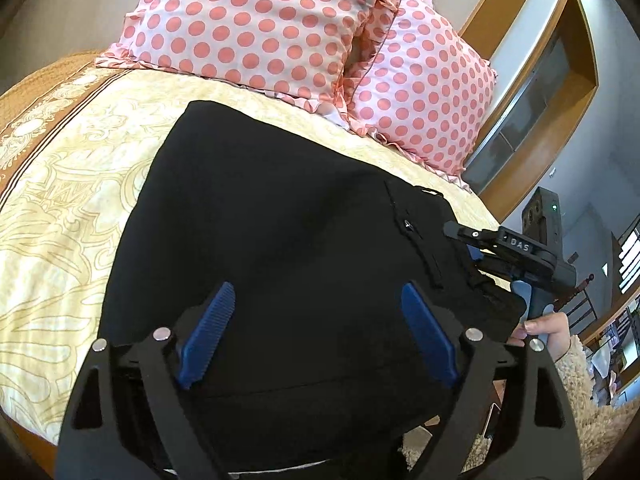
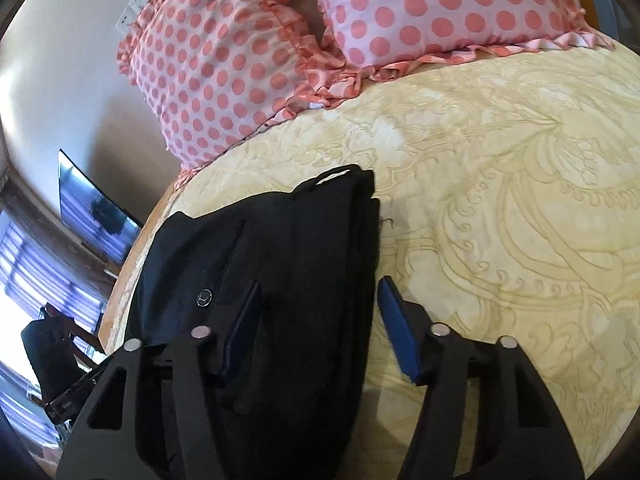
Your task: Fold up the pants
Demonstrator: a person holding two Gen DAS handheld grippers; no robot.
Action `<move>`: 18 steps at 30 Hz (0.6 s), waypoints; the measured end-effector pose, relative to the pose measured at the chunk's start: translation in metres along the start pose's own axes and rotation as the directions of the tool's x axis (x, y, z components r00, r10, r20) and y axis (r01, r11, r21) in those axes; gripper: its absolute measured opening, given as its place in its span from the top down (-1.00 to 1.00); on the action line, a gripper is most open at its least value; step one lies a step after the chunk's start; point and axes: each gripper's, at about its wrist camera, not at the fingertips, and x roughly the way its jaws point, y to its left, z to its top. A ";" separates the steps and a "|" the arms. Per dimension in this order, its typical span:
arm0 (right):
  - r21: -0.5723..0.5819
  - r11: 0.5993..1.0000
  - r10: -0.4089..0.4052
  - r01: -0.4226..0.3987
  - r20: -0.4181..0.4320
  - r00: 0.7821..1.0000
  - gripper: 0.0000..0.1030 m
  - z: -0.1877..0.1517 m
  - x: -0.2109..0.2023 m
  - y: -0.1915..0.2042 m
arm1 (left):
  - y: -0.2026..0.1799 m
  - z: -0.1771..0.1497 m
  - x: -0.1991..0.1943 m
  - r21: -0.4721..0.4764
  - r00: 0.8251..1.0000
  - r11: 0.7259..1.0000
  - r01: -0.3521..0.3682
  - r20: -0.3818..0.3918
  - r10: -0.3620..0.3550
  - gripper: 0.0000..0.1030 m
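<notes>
Black pants (image 1: 260, 240) on bed (image 1: 60, 200), "DAS" on right tongs (image 1: 472, 248)

Cream patterned bedspread (image 2: 500, 184), polka-dot pillows (image 1: 256, 20), white wall (image 2: 68, 60).

We are in a home bedroom. A bed (image 2: 500, 168) with a cream, ornately patterned bedspread (image 1: 72, 208) fills our view. At its head lie two pink polka-dot pillows (image 1: 256, 20) with ruffled edges, against a plain wall. Beyond the bed's side hangs a flat television (image 2: 92, 216), and wood-trimmed panelling (image 1: 532, 92) rises behind the pillows.
</notes>
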 end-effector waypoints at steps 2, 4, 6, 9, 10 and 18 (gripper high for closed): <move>-0.029 1.000 0.005 -0.005 -0.009 1.000 -0.06 0.000 0.002 0.003 | -0.001 0.000 0.000 0.004 1.000 1.000 -0.002 -0.006 0.002 -0.68; -0.025 0.999 0.022 -0.022 -0.011 1.000 -0.02 0.001 0.002 0.001 | -0.002 0.000 -0.001 0.007 1.000 1.000 -0.003 -0.006 0.003 -0.70; 0.000 0.999 0.035 -0.035 -0.007 0.999 -0.02 0.002 0.003 -0.004 | -0.002 0.001 -0.001 0.012 1.000 1.000 -0.006 -0.007 0.006 -0.71; -0.063 0.997 0.047 -0.047 -0.001 0.999 0.28 0.000 0.002 0.004 | -0.001 0.011 -0.009 -0.018 1.000 1.000 0.012 -0.018 -0.012 -0.64; -0.081 0.995 0.051 -0.050 0.003 0.999 0.31 0.000 0.000 0.007 | 0.001 0.016 -0.014 -0.028 1.000 0.999 0.017 -0.007 -0.017 -0.64; -0.027 0.998 0.047 -0.048 -0.035 0.998 0.17 0.008 0.009 -0.002 | 0.057 0.068 -0.014 -0.171 0.998 0.983 -0.070 -0.019 0.067 -0.52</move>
